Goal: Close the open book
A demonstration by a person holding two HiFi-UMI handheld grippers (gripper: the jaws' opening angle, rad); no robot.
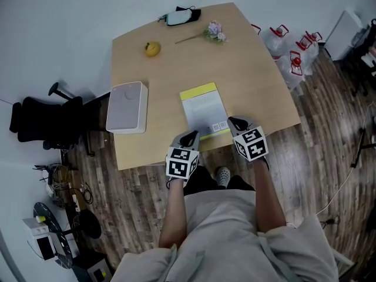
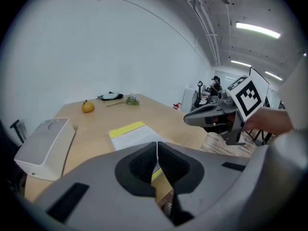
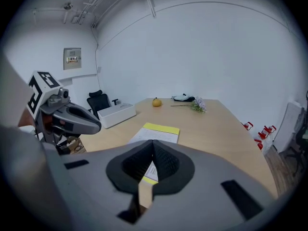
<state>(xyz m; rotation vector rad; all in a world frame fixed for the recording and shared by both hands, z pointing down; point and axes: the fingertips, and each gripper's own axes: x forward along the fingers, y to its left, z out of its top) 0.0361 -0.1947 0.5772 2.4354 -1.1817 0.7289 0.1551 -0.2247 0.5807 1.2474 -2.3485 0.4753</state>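
Left gripper (image 2: 157, 146) jaws together, empty; book (image 2: 132, 136) flat on table (image 2: 161, 113) beyond.

The person wears a loose, pale grey short-sleeved top (image 1: 235, 222), dark trousers (image 1: 200, 181) and a grey shoe (image 1: 222, 175) dotted with holes. The left gripper (image 1: 190, 136) and the right gripper (image 1: 237, 123) look alike. Each has a smooth grey shell, black fingers (image 2: 139, 165) with ribbed inner faces, and a white cube (image 1: 182, 163) printed with bold black square markers.

Office/mtg rm: big wood table (image 1: 258, 87), black swivel chair (image 1: 44, 121), strip lights (image 2: 257, 30), plain white walls (image 3: 207, 57)
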